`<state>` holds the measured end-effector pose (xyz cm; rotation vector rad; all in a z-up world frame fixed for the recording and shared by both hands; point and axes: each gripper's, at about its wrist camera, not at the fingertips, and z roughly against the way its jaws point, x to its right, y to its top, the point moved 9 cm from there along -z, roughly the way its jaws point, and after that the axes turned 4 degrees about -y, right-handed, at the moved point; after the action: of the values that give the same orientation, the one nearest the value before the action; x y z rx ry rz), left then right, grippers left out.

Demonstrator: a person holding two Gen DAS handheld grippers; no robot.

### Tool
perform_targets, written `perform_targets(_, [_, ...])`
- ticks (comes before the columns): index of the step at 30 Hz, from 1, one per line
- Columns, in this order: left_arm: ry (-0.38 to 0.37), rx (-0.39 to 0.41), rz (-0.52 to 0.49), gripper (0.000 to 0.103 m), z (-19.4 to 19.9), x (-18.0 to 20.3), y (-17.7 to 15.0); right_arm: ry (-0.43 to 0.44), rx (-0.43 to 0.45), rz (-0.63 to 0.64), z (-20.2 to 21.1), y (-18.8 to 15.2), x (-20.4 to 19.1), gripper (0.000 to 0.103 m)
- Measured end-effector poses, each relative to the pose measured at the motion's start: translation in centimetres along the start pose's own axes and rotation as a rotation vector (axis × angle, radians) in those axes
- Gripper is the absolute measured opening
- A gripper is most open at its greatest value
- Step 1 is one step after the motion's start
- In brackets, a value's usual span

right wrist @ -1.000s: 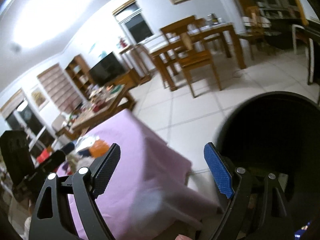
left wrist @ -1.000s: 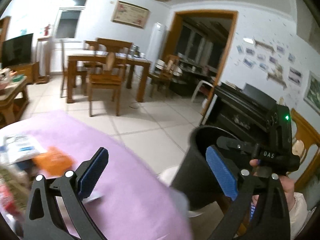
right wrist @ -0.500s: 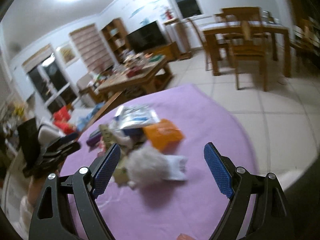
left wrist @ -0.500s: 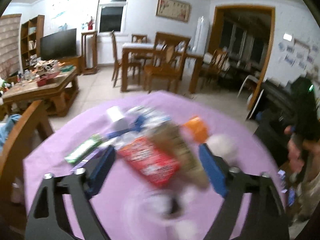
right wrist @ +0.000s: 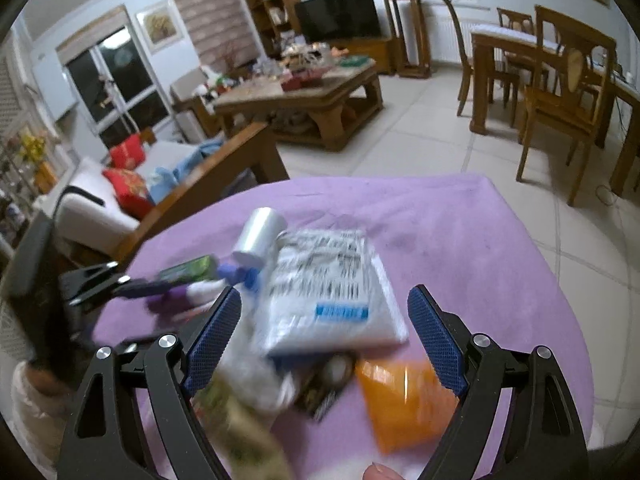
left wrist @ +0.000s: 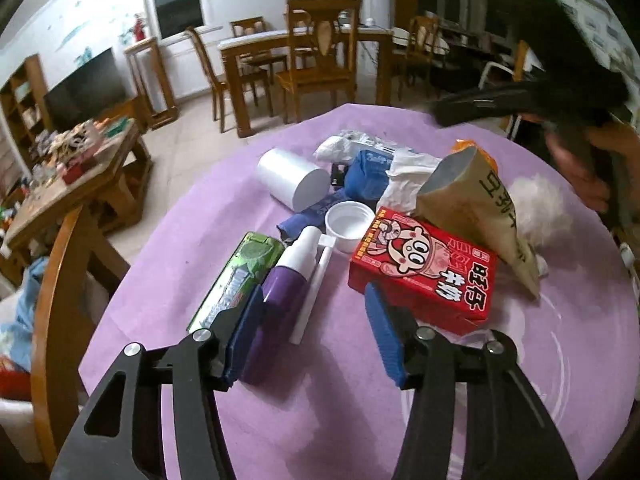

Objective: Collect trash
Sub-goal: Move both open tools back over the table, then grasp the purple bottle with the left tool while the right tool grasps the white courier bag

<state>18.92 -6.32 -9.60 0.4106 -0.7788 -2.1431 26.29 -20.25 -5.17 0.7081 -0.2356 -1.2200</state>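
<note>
A trash pile lies on the purple tablecloth. My left gripper hovers low over it, jaws closing. A purple spray bottle lies between the fingers against the left pad; the right pad stands clear of it. Beside it are a green gum pack, a red milk carton and a brown paper bag. My right gripper is open above a white plastic packet and an orange wrapper, holding nothing.
A white roll, a white cap, a blue wrapper and a fluffy white wad also lie in the pile. A wooden chair back stands at the table's left edge. Dining chairs and a coffee table stand beyond.
Both views swung from the black bin and the floor onto the table's trash pile. The left jaws narrowed and dropped around the purple bottle. The right jaws kept their width.
</note>
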Motion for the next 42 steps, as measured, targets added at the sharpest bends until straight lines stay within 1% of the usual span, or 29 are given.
perform_targets(2, [-0.006, -0.007, -0.032, 0.05, -0.1, 0.2, 0.1, -0.004, -0.037, -0.01, -2.3, 0.6, 0.7, 0.084])
perform_targets(6, [-0.011, -0.009, -0.05, 0.05, -0.4, -0.2, -0.1, -0.002, -0.121, -0.032, -6.1, 1.4, 1.2, 0.084])
perform_targets(9, [-0.022, -0.017, -0.053, 0.05, -0.2, -0.3, -0.3, 0.009, -0.209, -0.033, -7.9, 1.2, 1.1, 0.084])
perform_targets(11, [-0.033, -0.025, -0.055, 0.05, -0.1, -0.3, -0.4, 0.013, -0.245, -0.016, -8.6, 1.1, 0.8, 0.089])
perform_targets(15, [-0.046, -0.039, -0.074, 0.05, -0.1, -0.2, -0.2, 0.028, -0.274, 0.0, -8.8, 0.7, 0.7, 0.089])
perform_targets(18, [-0.059, -0.047, -0.068, 0.05, 0.2, -0.4, -0.4, 0.079, -0.293, -0.001, -8.3, -0.2, 0.1, 0.091])
perform_targets(22, [-0.062, -0.049, -0.034, 0.05, 0.3, -0.9, -0.4, 0.078, -0.296, 0.044, -8.0, -0.8, -0.9, 0.094])
perform_targets(24, [-0.059, -0.061, -0.028, 0.05, 0.2, -1.0, -0.7, 0.08, -0.301, 0.061, -8.1, -0.9, -1.4, 0.094])
perform_targets(28, [-0.053, -0.13, -0.009, 0.048, -1.1, -0.6, -1.8, 0.037, -0.306, 0.124, -8.3, -1.3, -2.0, 0.095])
perform_targets(30, [-0.064, -0.107, 0.005, 0.043, -1.3, -0.2, -1.6, 0.014, -0.293, 0.155, -8.2, -1.4, -2.4, 0.091])
perform_targets(31, [-0.065, -0.105, 0.006, 0.038, -1.3, -0.2, -1.6, 0.01, -0.285, 0.171, -8.0, -1.4, -2.7, 0.077])
perform_targets(32, [-0.063, -0.103, 0.007, 0.035, -1.5, -0.1, -1.5, 0.004, -0.278, 0.179, -8.0, -1.5, -3.0, 0.071])
perform_targets(33, [-0.061, -0.102, 0.013, 0.034, -1.6, -0.2, -1.4, -0.017, -0.26, 0.193, -7.5, -1.4, -3.0, 0.068])
perform_targets(34, [-0.058, -0.099, 0.02, 0.033, -1.6, -0.2, -1.3, -0.032, -0.243, 0.207, -7.2, -1.4, -3.2, 0.057])
perform_targets(35, [-0.057, -0.093, 0.033, 0.033, -1.7, -0.3, -1.4, -0.031, -0.222, 0.215, -6.5, -1.3, -3.4, 0.051])
perform_targets(38, [-0.038, -0.076, 0.047, 0.03, -1.5, -0.5, -1.3, -0.028, -0.15, 0.212, -4.7, -0.8, -3.8, 0.045])
perform_targets(39, [-0.022, -0.061, 0.05, 0.026, -1.2, -0.5, -1.1, -0.01, -0.125, 0.195, -3.8, -0.7, -3.8, 0.044])
perform_targets(40, [-0.016, -0.041, 0.067, 0.025, -0.7, -0.7, -1.0, 0.008, -0.103, 0.174, -3.1, -0.5, -3.7, 0.041])
perform_targets(41, [-0.024, -0.027, 0.087, 0.025, -0.3, -0.7, -1.0, 0.024, -0.083, 0.157, -2.3, -0.5, -3.6, 0.039])
perform_targets(42, [-0.03, -0.014, 0.108, 0.025, 0.0, -0.9, -1.0, 0.05, -0.044, 0.129, -0.9, -0.4, -3.4, 0.037])
